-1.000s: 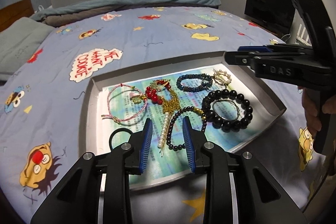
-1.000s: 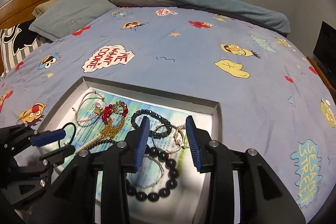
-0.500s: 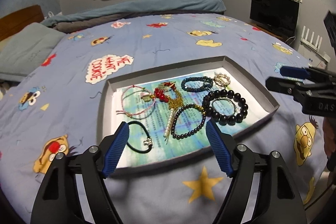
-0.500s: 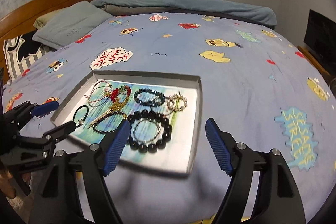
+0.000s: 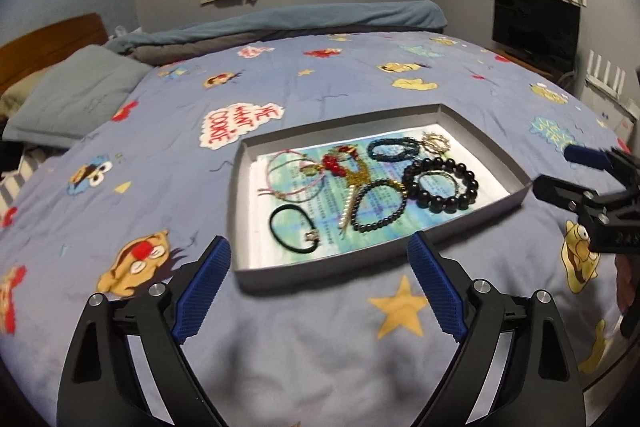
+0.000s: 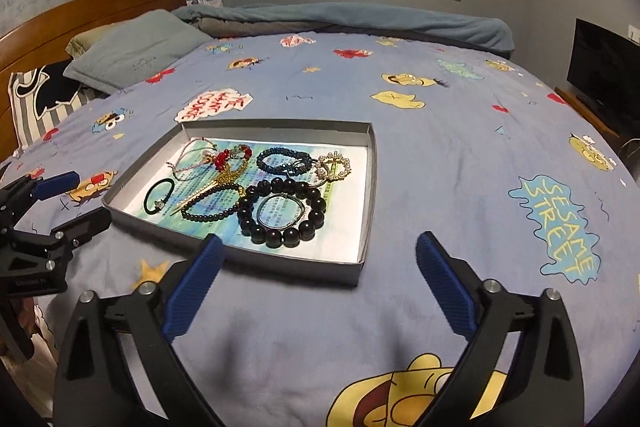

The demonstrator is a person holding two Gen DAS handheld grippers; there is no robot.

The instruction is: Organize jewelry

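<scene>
A shallow grey tray (image 5: 240, 187) (image 6: 370, 187) lies on the bed and holds several pieces of jewelry: a big black bead bracelet (image 5: 440, 183) (image 6: 282, 213), a black hair tie (image 5: 294, 229) (image 6: 158, 197), a small dark bead bracelet (image 5: 380, 211), a blue bracelet (image 6: 284, 161), a pearl brooch (image 6: 332, 167), pink cords (image 5: 288, 177) and a gold and red piece (image 5: 348, 167). My left gripper (image 5: 320, 287) is open and empty, short of the tray's near edge. My right gripper (image 6: 316, 283) is open and empty, also short of the tray.
The tray sits on a blue cartoon-print bedspread (image 6: 460, 147). Pillows (image 6: 136, 51) and a wooden headboard (image 6: 80, 11) are at the left. A rolled blanket (image 6: 360, 19) lies at the far side. A black TV (image 5: 536, 27) stands at the right.
Both grippers have opened wide and pulled back from over the tray to its near side. The jewelry has not moved.
</scene>
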